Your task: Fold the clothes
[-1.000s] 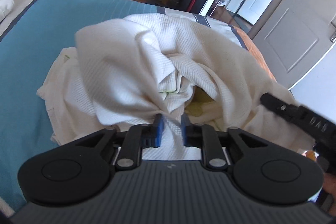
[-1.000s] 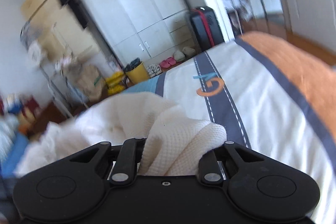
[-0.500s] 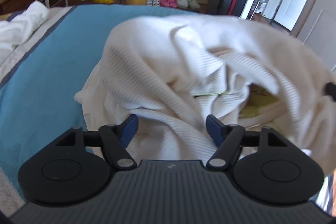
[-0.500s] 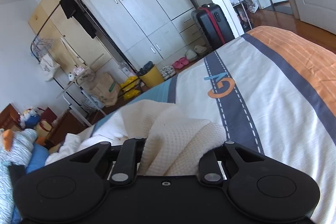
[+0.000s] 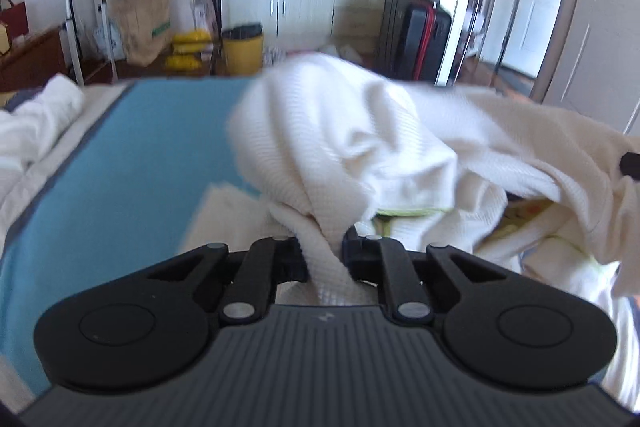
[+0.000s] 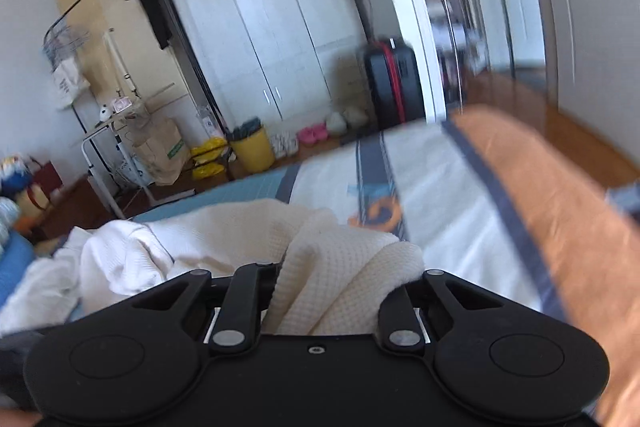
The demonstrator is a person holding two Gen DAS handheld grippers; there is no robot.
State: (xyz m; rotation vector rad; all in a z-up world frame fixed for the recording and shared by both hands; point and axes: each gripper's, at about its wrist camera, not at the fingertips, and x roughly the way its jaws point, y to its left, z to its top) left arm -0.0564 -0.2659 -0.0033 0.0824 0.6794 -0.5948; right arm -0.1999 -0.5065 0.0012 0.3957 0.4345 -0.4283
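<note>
A cream waffle-knit garment [image 5: 340,147] is bunched up above the blue part of the bed cover [image 5: 140,167]. My left gripper [image 5: 324,247] has its jaws closing, and a thick fold of the garment is pinched between them. In the right wrist view another part of the same garment [image 6: 240,231] bulges up between the fingers of my right gripper [image 6: 344,291], which is shut on it. The pads of both grippers are hidden by cloth. A black tip of the right gripper [image 5: 630,165] shows at the right edge of the left wrist view.
The striped bed cover [image 6: 560,227] runs orange and white to the right. White cloth [image 5: 36,119] lies at the bed's left side. Beyond the bed's far edge stand a yellow bin [image 5: 242,49], a black suitcase [image 5: 424,35] and white wardrobes [image 6: 260,27].
The left jaws opened wide, let go of the first fold and then closed on a thicker fold of the garment. The right gripper rose with its bunch of cloth and rolled a little.
</note>
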